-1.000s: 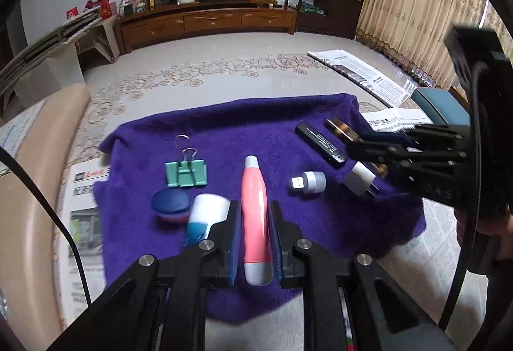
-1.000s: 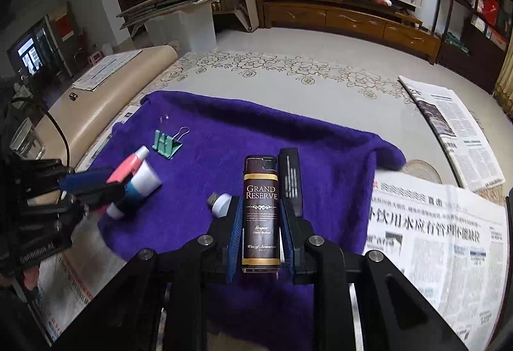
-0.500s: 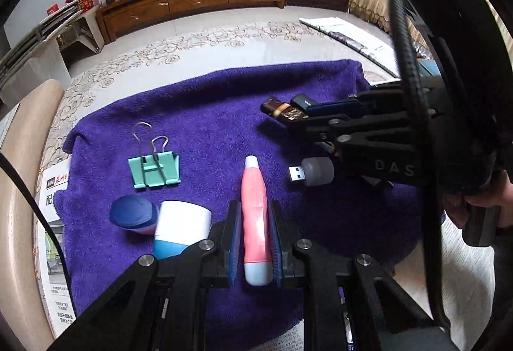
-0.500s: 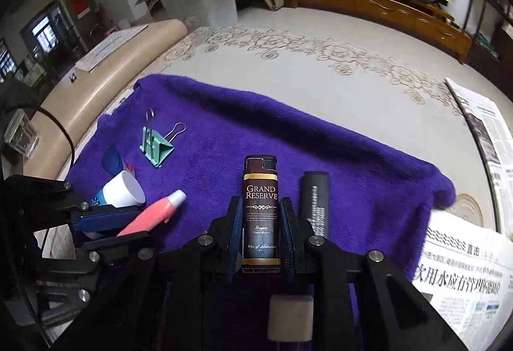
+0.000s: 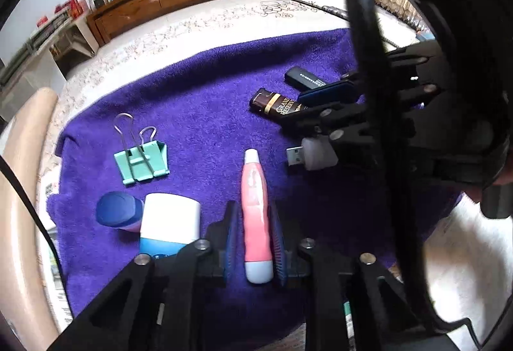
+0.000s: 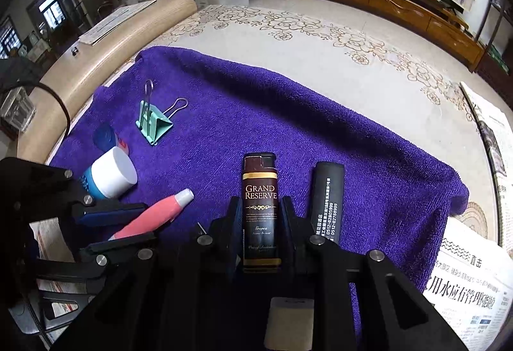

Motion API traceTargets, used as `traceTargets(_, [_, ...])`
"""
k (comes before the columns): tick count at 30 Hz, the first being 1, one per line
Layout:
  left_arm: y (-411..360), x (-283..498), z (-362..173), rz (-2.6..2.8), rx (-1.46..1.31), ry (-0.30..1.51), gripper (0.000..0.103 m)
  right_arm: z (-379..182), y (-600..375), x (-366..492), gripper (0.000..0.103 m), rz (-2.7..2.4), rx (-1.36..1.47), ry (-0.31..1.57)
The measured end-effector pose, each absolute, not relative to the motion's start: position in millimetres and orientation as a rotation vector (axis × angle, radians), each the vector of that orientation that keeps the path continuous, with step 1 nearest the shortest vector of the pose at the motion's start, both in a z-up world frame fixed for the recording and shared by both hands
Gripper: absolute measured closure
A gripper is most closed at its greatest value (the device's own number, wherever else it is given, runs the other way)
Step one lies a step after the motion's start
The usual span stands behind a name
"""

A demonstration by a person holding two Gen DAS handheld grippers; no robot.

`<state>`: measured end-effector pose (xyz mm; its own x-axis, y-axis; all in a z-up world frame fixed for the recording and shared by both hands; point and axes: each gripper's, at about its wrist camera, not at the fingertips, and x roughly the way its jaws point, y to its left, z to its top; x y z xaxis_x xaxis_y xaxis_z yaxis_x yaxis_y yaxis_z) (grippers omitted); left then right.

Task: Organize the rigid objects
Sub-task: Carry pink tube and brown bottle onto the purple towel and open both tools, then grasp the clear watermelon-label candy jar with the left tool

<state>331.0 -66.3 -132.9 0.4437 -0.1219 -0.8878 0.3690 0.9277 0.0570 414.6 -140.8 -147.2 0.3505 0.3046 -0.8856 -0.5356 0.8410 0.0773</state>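
Note:
My left gripper (image 5: 255,216) is shut on a pink tube with a white cap (image 5: 255,210), low over the purple towel (image 5: 208,101). My right gripper (image 6: 259,210) is shut on a brown "Grand Reserve" lighter (image 6: 259,206), just left of a black stick (image 6: 327,200) on the towel (image 6: 288,113). In the left wrist view the right gripper (image 5: 315,109) holds the lighter (image 5: 275,105) beside the black stick (image 5: 304,80). In the right wrist view the left gripper (image 6: 128,222) holds the pink tube (image 6: 154,213).
On the towel lie a green binder clip (image 5: 141,158), a white-and-blue jar (image 5: 168,226), a blue-capped item (image 5: 117,213) and a white USB plug (image 5: 311,154). Newspapers (image 6: 471,287) lie on the floor at the right. A beige bench (image 6: 105,53) runs along the left.
Both grippers have moved lower and closer to the towel, each still holding its object. The right gripper has brought the lighter down next to the black stick.

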Motion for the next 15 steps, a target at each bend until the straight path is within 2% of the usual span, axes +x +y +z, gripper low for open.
traceTargets(4, [-71.2, 328.3, -131.6, -0.300, 0.272, 1.062, 0.072, -140.7, -154.1, 412.1, 0.076, 0.558, -0.164, 1.086])
traceTargets(5, [-71.4, 326.6, -129.9, -0.313, 0.261, 1.058, 0.062, -135.7, -157.4, 410.0, 0.075, 0.568, -0.138, 1.084])
traceTargets(6, [-71.8, 323.9, -125.8, -0.316, 0.259, 1.041, 0.054, -129.1, -160.3, 406.7, 0.070, 0.575, -0.122, 1.077])
traceTargets(8, [-73.6, 311.6, -112.2, -0.326, 0.254, 0.973, 0.026, -114.1, -168.3, 393.8, 0.061, 0.546, -0.115, 1.040])
traceTargets(12, [-73.7, 286.7, -89.0, -0.320, 0.226, 0.907, 0.018, -86.4, -186.2, 361.9, 0.030, 0.493, -0.089, 0.986])
traceTargets(13, [-72.6, 278.5, -83.6, -0.322, 0.209, 0.901, 0.015, -81.3, -190.0, 355.8, 0.028, 0.474, -0.086, 0.977])
traceTargets(15, [-68.5, 265.7, -77.8, -0.323, 0.177, 0.888, 0.009, -70.7, -200.7, 338.4, 0.016, 0.435, -0.075, 0.965])
